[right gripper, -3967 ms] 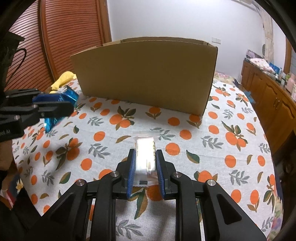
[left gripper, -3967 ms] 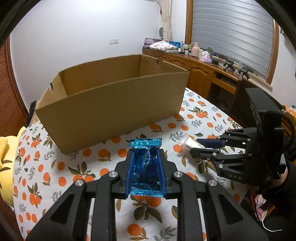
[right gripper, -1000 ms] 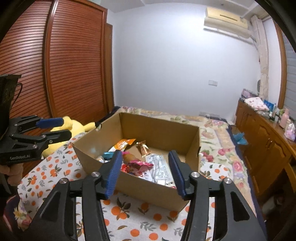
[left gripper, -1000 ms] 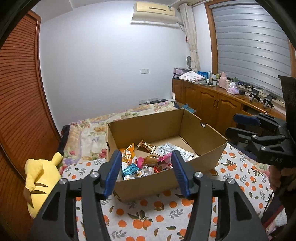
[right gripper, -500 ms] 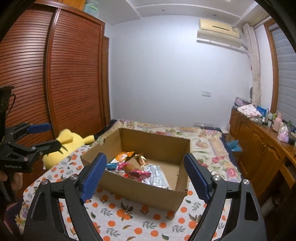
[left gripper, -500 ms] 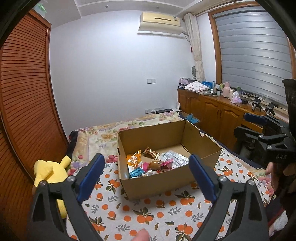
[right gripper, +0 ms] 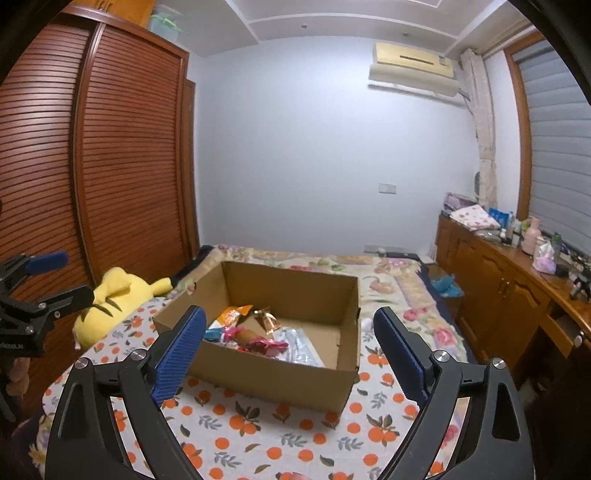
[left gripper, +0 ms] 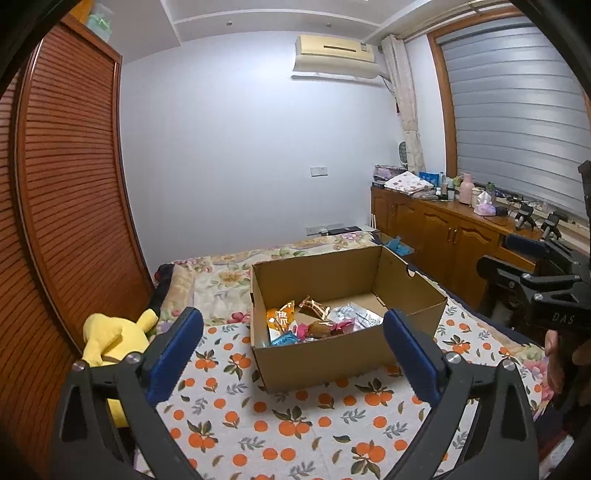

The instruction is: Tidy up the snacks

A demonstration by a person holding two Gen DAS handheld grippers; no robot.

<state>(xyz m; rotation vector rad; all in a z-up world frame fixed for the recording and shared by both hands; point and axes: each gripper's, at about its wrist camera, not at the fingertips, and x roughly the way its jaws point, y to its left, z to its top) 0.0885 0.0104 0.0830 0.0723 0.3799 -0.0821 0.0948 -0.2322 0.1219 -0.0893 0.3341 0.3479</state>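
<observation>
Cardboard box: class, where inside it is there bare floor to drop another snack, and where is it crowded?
The cardboard box has bare floor along its far wall and far right corner. The snacks crowd the near left part.

- tablecloth (left gripper: 295,424), white, orange-fruit print
- yellow plush (left gripper: 110,336) at table's left edge, against wardrobe
- wardrobe (right gripper: 122,155), brown slatted doors
- green-lidded tub (right gripper: 164,22) on top of wardrobe
- bed (left gripper: 229,273) with floral cover behind table
- air conditioner (left gripper: 334,51) high on back wall
- wooden cabinets (left gripper: 436,232) along right wall, top cluttered with bottles, folded cloth
- grey blind (left gripper: 517,122) over window
- wall switch (right gripper: 388,189)
</observation>
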